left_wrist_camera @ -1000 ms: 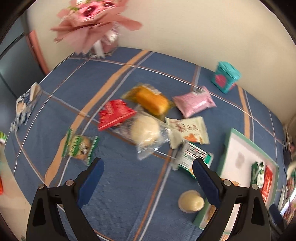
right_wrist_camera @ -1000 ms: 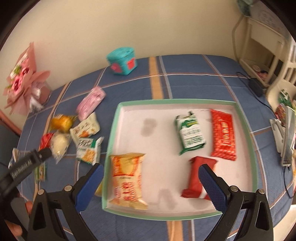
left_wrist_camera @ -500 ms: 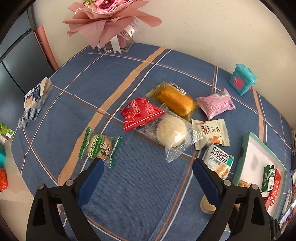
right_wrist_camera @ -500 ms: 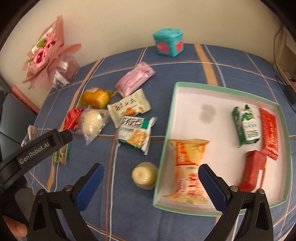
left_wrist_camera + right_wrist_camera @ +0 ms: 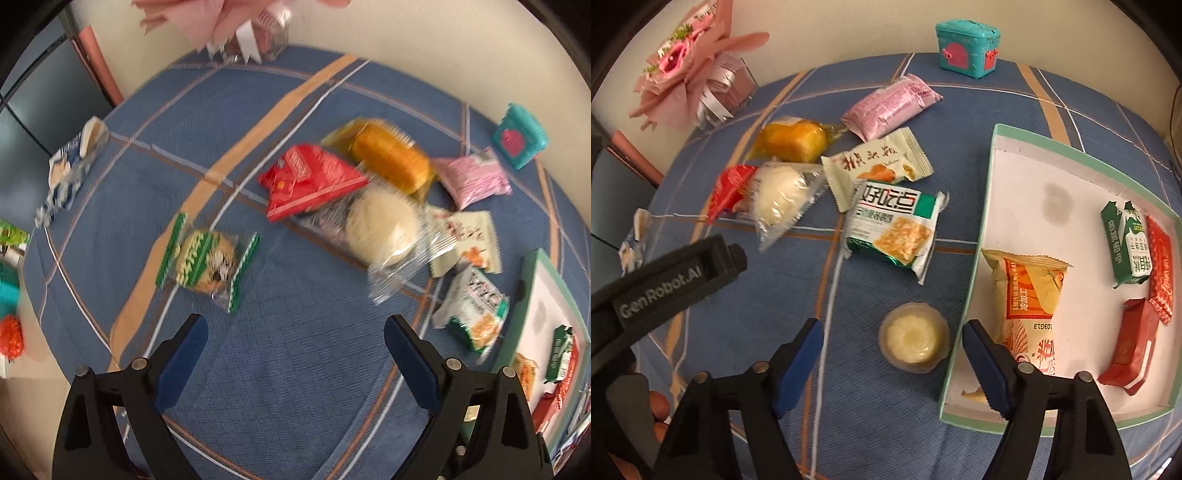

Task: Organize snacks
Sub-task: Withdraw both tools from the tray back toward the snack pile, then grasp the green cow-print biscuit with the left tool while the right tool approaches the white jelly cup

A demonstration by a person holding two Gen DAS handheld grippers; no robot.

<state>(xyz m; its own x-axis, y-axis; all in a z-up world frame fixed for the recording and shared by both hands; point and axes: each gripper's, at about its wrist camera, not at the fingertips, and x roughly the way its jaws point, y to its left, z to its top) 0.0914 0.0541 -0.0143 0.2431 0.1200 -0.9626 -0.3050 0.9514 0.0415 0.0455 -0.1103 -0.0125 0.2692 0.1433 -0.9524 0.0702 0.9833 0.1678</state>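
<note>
Snacks lie scattered on a blue plaid tablecloth (image 5: 886, 406), and some already sit in a white tray (image 5: 1071, 158) with a mint-green rim on the right. In the tray are an orange chip bag (image 5: 1032, 310), a green packet (image 5: 1126, 243) and two red packets at the far right. Just left of the tray's near corner a small jelly cup (image 5: 914, 339) stands on the cloth, between and just beyond the tips of the right gripper (image 5: 892, 332), whose jaws have just been closing but are still apart, touching nothing. Farther off lie a green-and-white cracker pack (image 5: 897, 229), a cream packet (image 5: 875, 166), a pink packet (image 5: 890, 105), a wrapped orange cake (image 5: 794, 142), a clear-wrapped white bun (image 5: 781, 195) and a red packet (image 5: 729, 190). The left gripper (image 5: 295, 332) hangs over bare cloth with its jaws wide and empty; a green-edged cookie pack (image 5: 207, 260) lies just beyond its left finger. A pink bouquet (image 5: 687, 62) and a teal box (image 5: 967, 50) stand at the far edge
</note>
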